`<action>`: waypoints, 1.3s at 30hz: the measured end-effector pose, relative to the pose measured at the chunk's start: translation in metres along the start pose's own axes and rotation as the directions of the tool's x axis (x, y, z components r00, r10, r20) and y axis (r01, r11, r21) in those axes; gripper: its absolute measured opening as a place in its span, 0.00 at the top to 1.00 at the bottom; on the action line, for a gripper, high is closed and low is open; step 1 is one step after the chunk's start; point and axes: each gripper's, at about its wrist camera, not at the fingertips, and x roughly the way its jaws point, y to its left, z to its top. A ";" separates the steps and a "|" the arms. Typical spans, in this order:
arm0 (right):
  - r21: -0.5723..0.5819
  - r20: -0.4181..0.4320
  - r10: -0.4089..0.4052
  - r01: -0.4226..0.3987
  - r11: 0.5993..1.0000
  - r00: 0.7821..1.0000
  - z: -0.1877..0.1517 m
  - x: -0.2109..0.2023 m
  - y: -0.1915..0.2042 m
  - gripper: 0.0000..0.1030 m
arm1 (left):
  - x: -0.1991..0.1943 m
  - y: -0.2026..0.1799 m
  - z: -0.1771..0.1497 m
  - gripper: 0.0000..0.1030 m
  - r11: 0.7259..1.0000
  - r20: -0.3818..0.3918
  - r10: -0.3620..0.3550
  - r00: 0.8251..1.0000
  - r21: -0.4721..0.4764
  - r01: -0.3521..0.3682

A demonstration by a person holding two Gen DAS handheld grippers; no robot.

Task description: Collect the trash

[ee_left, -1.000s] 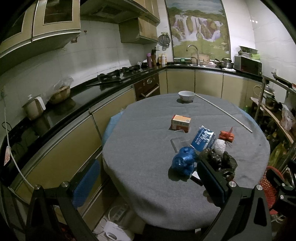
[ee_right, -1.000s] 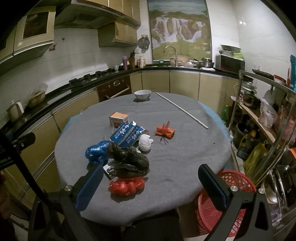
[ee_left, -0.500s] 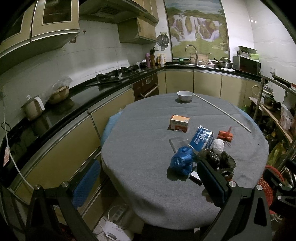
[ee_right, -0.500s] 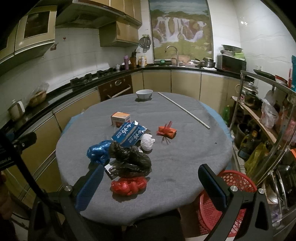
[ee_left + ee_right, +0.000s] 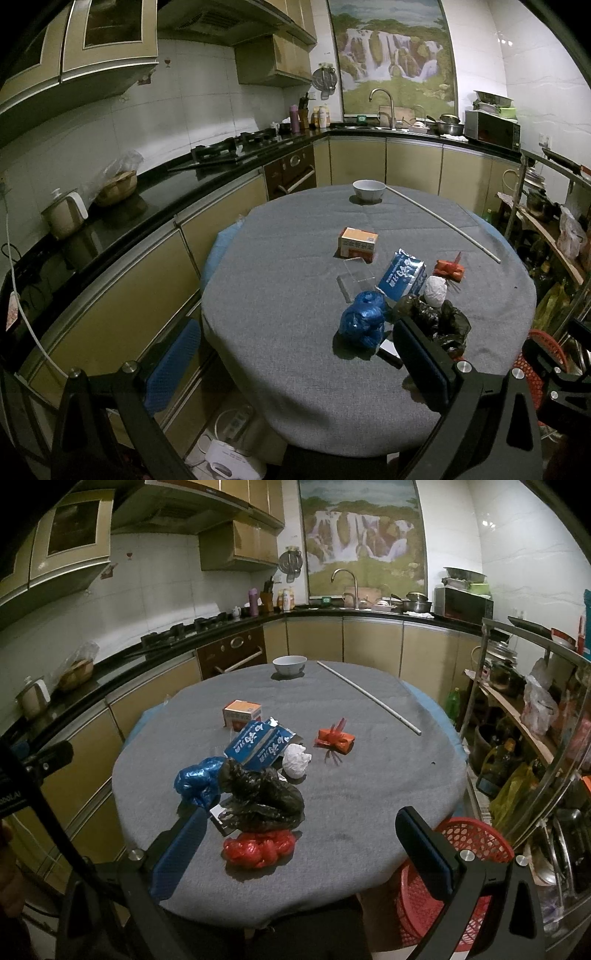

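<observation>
Trash lies on a round grey table (image 5: 369,775): a red plastic bag (image 5: 258,849) nearest, a black bag (image 5: 266,797), a blue bag (image 5: 199,781), a blue packet (image 5: 262,747), a white paper ball (image 5: 296,761), an orange wrapper (image 5: 336,738) and an orange box (image 5: 242,712). A red mesh basket (image 5: 469,849) stands on the floor right of the table. My right gripper (image 5: 299,853) is open, just short of the red bag. My left gripper (image 5: 295,365) is open at the table's left front edge, near the blue bag (image 5: 364,319).
A white bowl (image 5: 290,664) and a long white rod (image 5: 369,698) lie at the table's far side. A clear plastic sheet (image 5: 356,277) lies by the box. Dark counters (image 5: 147,210) curve along the left and back. A cluttered metal shelf (image 5: 535,720) stands right.
Both grippers have drifted slightly forward toward the table. Nothing on the table has moved.
</observation>
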 end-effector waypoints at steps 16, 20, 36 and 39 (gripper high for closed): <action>-0.002 0.000 -0.003 0.003 1.000 1.000 -0.001 0.001 0.001 0.00 | 0.002 -0.001 -0.002 0.00 1.000 -0.008 -0.007 1.000 0.003 0.007; -0.002 0.000 -0.003 0.003 1.000 1.000 -0.001 0.001 0.001 0.00 | 0.003 -0.001 -0.003 0.00 1.000 -0.011 -0.007 1.000 0.003 0.007; 0.049 -0.104 0.041 -0.036 0.998 0.994 -0.012 0.031 -0.009 0.00 | 0.036 0.005 -0.009 0.00 1.000 -0.100 -0.013 0.995 -0.021 0.011; 0.092 -0.162 0.070 -0.055 0.994 0.984 -0.017 0.053 -0.016 0.00 | 0.059 0.008 -0.014 0.00 0.999 -0.164 -0.019 0.986 -0.033 0.013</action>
